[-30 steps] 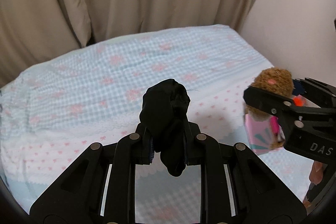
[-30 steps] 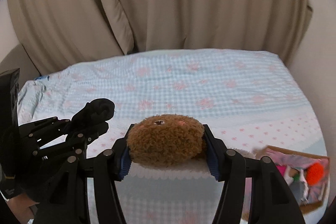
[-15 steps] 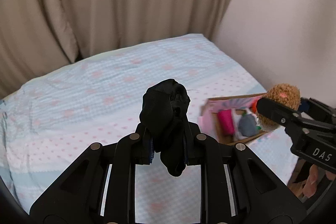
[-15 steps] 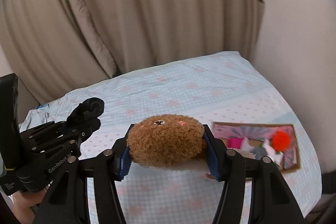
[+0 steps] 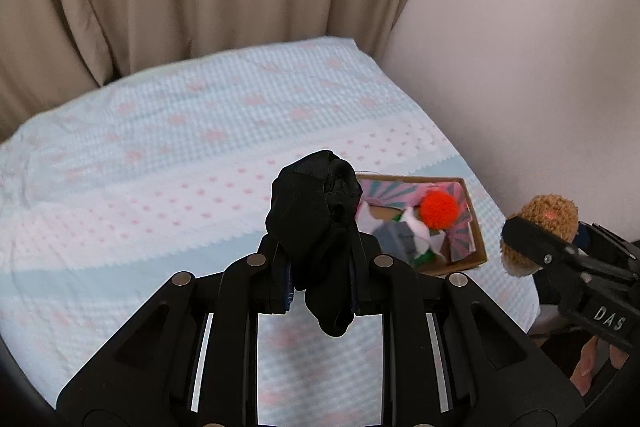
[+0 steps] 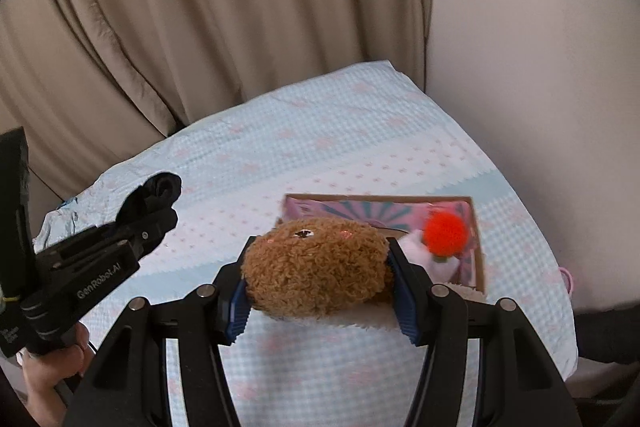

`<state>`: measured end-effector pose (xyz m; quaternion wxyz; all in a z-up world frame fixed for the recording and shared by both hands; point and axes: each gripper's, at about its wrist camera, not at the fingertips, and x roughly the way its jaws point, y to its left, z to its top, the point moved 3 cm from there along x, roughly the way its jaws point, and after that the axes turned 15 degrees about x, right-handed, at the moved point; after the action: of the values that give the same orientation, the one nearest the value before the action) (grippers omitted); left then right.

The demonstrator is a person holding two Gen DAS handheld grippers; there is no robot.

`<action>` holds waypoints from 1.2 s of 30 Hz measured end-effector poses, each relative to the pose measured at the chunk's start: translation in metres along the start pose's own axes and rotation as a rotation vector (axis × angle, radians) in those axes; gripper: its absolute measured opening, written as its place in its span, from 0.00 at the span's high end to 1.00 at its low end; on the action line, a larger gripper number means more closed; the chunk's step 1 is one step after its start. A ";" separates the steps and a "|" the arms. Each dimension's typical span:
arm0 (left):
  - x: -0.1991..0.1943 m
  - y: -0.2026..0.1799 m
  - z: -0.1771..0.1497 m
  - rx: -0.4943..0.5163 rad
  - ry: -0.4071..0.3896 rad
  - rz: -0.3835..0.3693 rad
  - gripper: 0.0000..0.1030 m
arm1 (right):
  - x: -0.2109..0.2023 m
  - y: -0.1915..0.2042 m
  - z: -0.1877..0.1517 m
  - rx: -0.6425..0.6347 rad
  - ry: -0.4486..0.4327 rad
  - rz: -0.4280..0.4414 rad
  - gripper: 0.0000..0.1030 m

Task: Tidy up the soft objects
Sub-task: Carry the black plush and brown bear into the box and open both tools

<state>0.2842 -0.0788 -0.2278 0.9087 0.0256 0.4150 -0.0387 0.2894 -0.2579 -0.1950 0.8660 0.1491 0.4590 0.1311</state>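
A: What is each gripper holding?

B: The left gripper (image 5: 320, 269) has its fingers pinching a black sock bundle (image 5: 314, 223). Part of the bundle hangs down loose under the fingers. The right gripper (image 6: 320, 285) has its fingers pinching a brown plush toy (image 6: 316, 267) by its sides. Both are up in the air over the bed (image 5: 160, 163).

A: Where do they go?

B: I think into the cardboard box (image 6: 478, 267). It sits near the right edge of the bed, close to the wall. It already has a red pom-pom (image 6: 446, 233) and other soft things I cannot make out in it.

A: What could go wrong?

B: The box looks pretty full. The plush toy is big, so it may sit on top and roll out. The box is close to the bed's edge, so a push could slide it off. The loose end of the sock bundle could snag on the box wall. And both grippers head to one spot, so they may bump.
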 end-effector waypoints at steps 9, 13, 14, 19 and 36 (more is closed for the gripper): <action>0.065 -0.039 0.017 -0.016 0.079 0.020 0.84 | 0.044 -0.066 0.041 0.034 0.086 -0.007 0.47; 0.103 -0.044 0.019 -0.021 0.135 0.035 0.84 | 0.080 -0.078 0.055 0.038 0.141 -0.001 0.47; 0.112 -0.045 0.019 -0.023 0.149 0.038 0.84 | 0.087 -0.078 0.056 0.040 0.153 -0.003 0.47; 0.165 -0.042 0.007 -0.048 0.242 0.032 0.84 | 0.142 -0.085 0.063 0.082 0.268 -0.016 0.46; 0.227 -0.039 -0.023 0.003 0.372 0.043 0.00 | 0.252 -0.099 0.048 0.157 0.464 0.040 0.16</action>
<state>0.4115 -0.1268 -0.4153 0.8169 0.0423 0.5751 -0.0146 0.4758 -0.2644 -0.3972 0.7204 0.1906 0.6514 0.1429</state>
